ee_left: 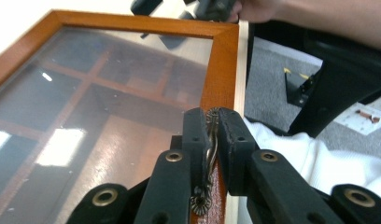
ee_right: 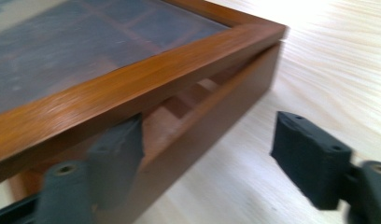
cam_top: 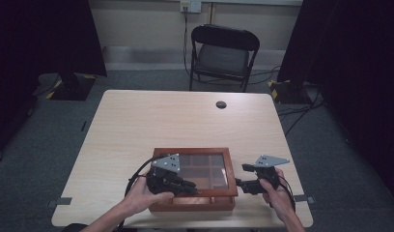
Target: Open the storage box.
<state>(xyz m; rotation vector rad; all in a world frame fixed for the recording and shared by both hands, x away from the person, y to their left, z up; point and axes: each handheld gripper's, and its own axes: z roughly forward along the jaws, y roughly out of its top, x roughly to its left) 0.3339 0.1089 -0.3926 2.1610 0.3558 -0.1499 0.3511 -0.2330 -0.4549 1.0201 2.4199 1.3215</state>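
Observation:
A shallow wooden box (cam_top: pixel 192 151) with a glass lid sits near the table's front edge. Through the glass I see wooden compartments (ee_left: pixel 90 93). My left gripper (cam_top: pixel 188 186) rests on the lid's front frame, shut on a small brass clasp (ee_left: pixel 210 154) between its jaws (ee_left: pixel 212 116). The lid (ee_right: pixel 132 88) stands slightly raised, with a narrow gap above the box base (ee_right: pixel 216 121). My right gripper (cam_top: pixel 241 175) is at the box's right side and open (ee_right: pixel 212 154). One fingertip (ee_right: pixel 116 154) lies against the gap and the other (ee_right: pixel 310 158) hangs over bare table.
The light wooden table (cam_top: pixel 185 121) has a round cable hole (cam_top: pixel 221 104) at the back. A black folding chair (cam_top: pixel 223 53) stands beyond the far edge. Dark curtains flank both sides. A white sleeve (ee_left: pixel 291 154) lies below the table edge.

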